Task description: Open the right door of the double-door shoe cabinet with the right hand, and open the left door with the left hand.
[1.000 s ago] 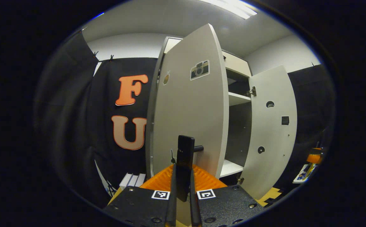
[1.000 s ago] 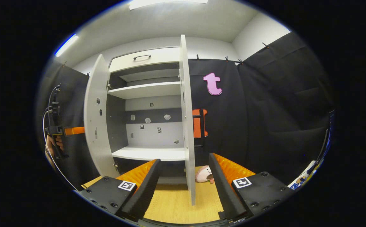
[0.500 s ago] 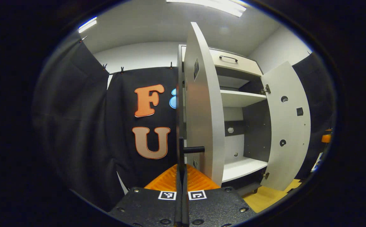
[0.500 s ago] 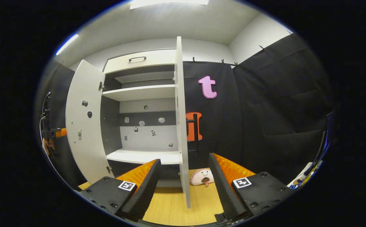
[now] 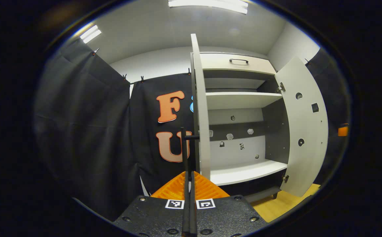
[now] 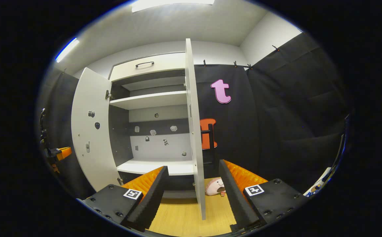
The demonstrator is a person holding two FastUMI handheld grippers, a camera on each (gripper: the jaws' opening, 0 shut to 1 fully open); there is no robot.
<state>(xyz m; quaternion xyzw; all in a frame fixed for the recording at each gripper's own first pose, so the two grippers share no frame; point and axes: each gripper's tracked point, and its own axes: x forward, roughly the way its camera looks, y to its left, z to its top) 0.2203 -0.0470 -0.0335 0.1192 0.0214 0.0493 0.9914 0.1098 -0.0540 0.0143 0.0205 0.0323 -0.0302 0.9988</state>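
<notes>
A tall white shoe cabinet [image 5: 240, 62] stands upright straight ahead of both grippers, its long axis vertical and its open front facing them. Both doors are swung wide. In the left gripper view, the left door [image 5: 200, 108] stands edge-on directly ahead of the left gripper [image 5: 189, 197], its thin edge pointing back at the camera. The right door [image 5: 304, 131] hangs open well off to that gripper's right, inner face showing. Between the doors lie white shelves [image 5: 242, 98] and a back panel.

The left gripper's fingers are pressed together on the dark vertical bar handle [image 5: 185, 148] of the left door, which rises from between them.

In the right gripper view, the right door [image 6: 194, 131] stands edge-on, rising from between the fingers of the right gripper [image 6: 192, 187], which are spread well apart, with a gap to the door on either side. The right door's handle [image 6: 209, 144] shows just right of its edge. A small plush toy [image 6: 215, 186] lies on the wooden floor [image 6: 181, 217], just beyond that gripper's right finger. The left gripper [image 6: 56, 154] shows far off to the left.
</notes>
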